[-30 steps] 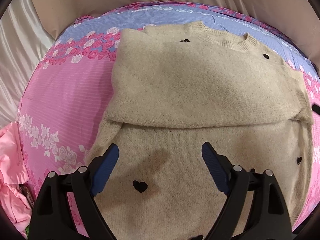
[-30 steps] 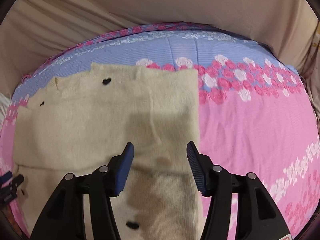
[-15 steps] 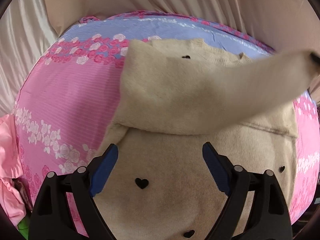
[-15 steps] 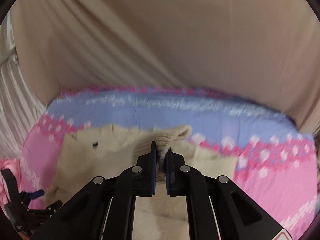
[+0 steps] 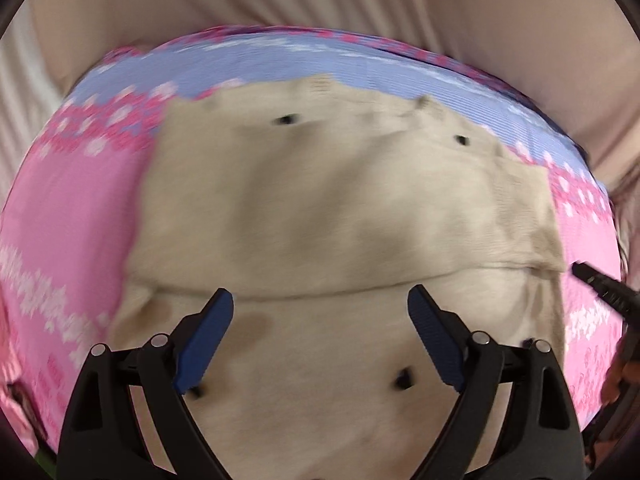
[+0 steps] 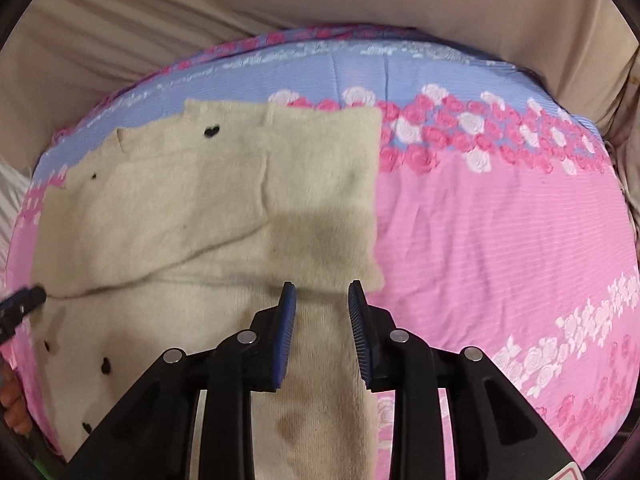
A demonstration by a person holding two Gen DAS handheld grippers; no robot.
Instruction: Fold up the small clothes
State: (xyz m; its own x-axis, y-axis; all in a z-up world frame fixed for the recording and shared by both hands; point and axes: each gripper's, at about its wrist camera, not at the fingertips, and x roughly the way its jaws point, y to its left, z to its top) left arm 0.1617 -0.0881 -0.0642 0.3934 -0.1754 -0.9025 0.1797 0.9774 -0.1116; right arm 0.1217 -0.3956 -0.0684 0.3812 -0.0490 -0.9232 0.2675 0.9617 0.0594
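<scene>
**Kid:** So where is the sweater (image 6: 208, 208) right now?

**Helper:** It lies flat on the pink and blue flowery sheet (image 6: 500, 216). It is cream with little black hearts. The sleeves look folded across the chest, and the bottom part hangs down toward us.

**Kid:** What are the claws doing?

**Helper:** The left gripper (image 5: 320, 336) has its blue fingers far apart. Nothing is between them. It hovers over the bottom part of the sweater. The right gripper (image 6: 322, 336) has its fingers only a little apart, and they are opening. They hang over the right edge of the sweater, but I see no cloth pinched between them.

**Kid:** Is the folding done?

**Helper:** Not yet, I think. The bottom half is not folded up.

**Kid:** What could go wrong?

**Helper:** The folded sleeve on the right has a loose edge. If a claw bumps it or drags on the fuzzy wool, the sleeve could flop open again. If each claw grabs the bottom at a different spot, the fold could come out crooked. If a claw pinches too deep, it could grab the sheet too and pull it up with the sweater.
</scene>
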